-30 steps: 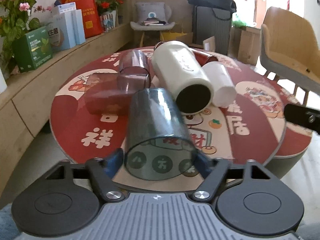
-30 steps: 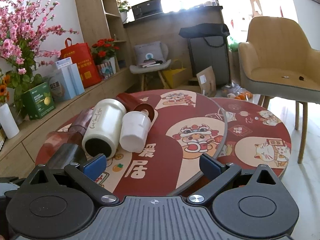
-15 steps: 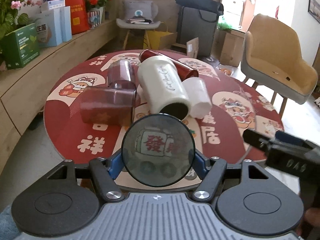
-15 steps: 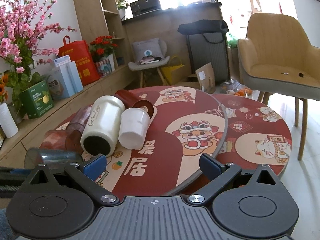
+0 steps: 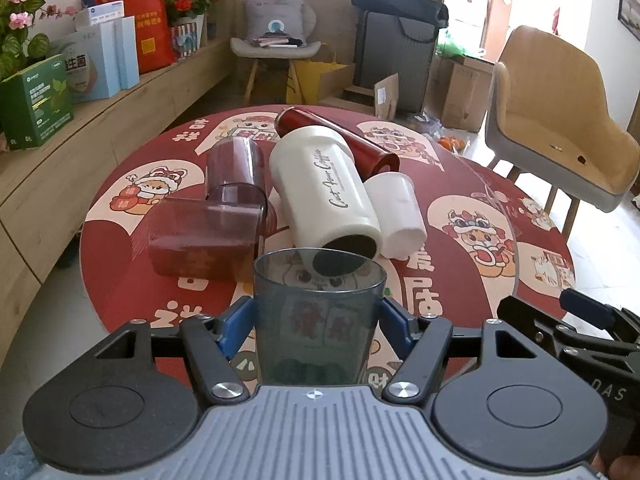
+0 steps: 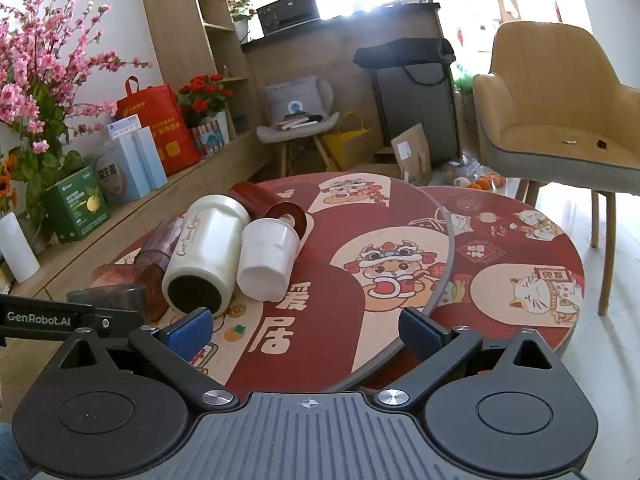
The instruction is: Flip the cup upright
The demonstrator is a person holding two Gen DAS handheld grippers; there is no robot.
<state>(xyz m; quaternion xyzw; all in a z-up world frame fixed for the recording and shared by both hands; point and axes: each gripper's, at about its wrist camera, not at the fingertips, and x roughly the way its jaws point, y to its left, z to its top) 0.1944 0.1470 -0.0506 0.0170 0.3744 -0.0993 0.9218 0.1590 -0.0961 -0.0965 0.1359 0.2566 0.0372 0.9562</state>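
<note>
My left gripper (image 5: 316,322) is shut on a smoky grey transparent cup (image 5: 318,320), held upright with its open mouth up, above the near edge of the round red table (image 5: 132,208). The same cup (image 6: 110,300) shows at the far left of the right wrist view, beside the left gripper's body. My right gripper (image 6: 308,326) is open and empty over the table's near edge. It also shows at the right of the left wrist view (image 5: 576,320).
Lying on their sides on the table: a cream tumbler (image 5: 324,192), a small white cup (image 5: 396,210), a dark red bottle (image 5: 336,138), two purple-red transparent cups (image 5: 208,236) (image 5: 236,172). A lower round table (image 6: 520,272) and a tan chair (image 6: 560,120) stand right.
My left gripper has rotated the grey cup from lying on its side, through mouth-toward-camera, to upright. The right gripper has stayed open and nearly still.
</note>
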